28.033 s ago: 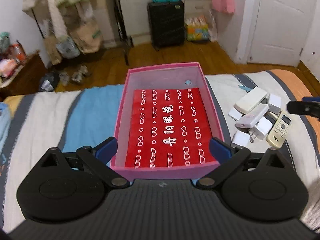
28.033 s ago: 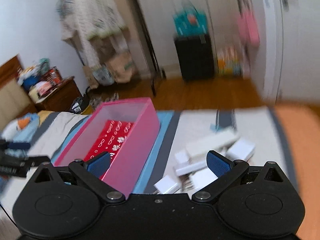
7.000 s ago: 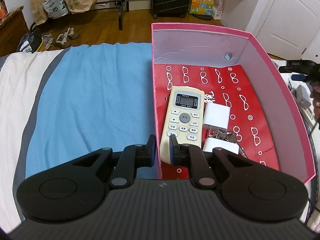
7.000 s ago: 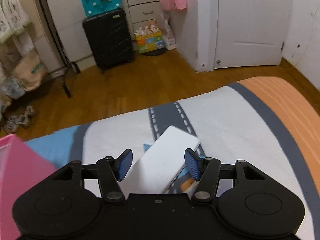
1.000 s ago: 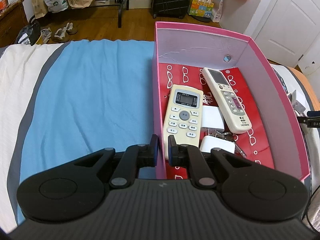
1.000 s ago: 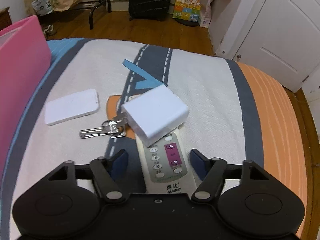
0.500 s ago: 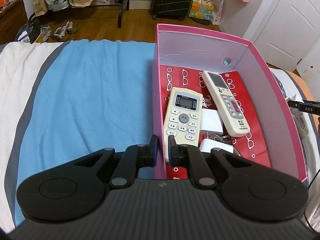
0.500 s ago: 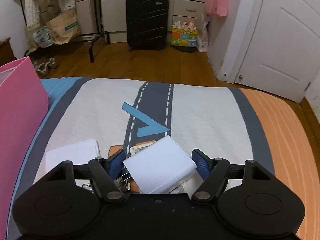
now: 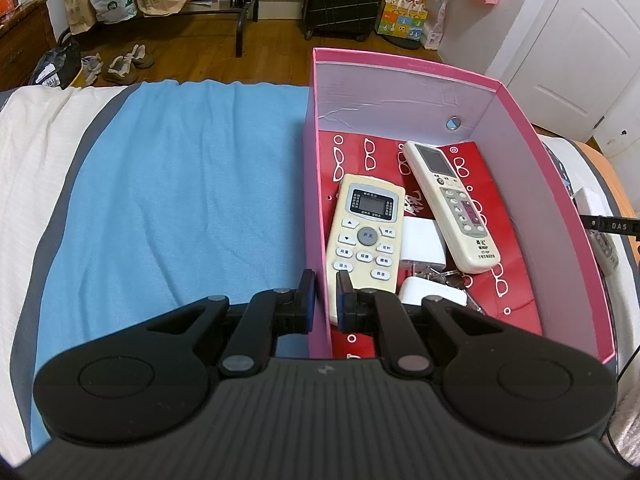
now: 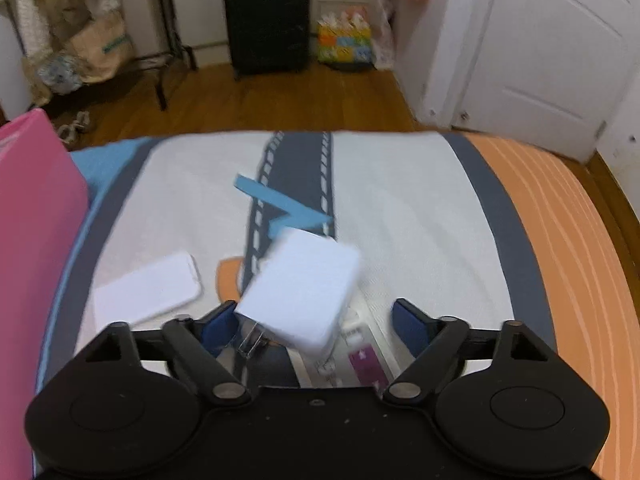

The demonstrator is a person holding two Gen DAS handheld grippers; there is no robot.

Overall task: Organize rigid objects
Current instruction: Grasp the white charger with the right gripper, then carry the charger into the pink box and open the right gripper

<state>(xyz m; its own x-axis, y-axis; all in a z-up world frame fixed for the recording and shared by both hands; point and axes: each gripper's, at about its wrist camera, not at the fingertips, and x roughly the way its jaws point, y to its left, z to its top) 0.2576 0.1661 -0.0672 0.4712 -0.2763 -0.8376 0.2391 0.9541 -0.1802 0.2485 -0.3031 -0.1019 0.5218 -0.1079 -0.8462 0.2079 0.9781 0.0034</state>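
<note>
Left gripper [image 9: 321,294] fingers clamp pink cardboard box [image 9: 568,216] wall; right gripper [image 10: 310,318] fingers spread w/ white square charger [image 10: 304,288] between.

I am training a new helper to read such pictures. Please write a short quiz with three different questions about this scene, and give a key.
1. True or false: the left gripper is shut on the side wall of the pink box.
2. How many remote controls lie inside the box?
3. What lies between the right gripper's fingers? A) white charger B) flat white card C) a shoe

Key: 1 true; 2 two, the wide remote and the slim remote; 3 A, not clamped.
</note>
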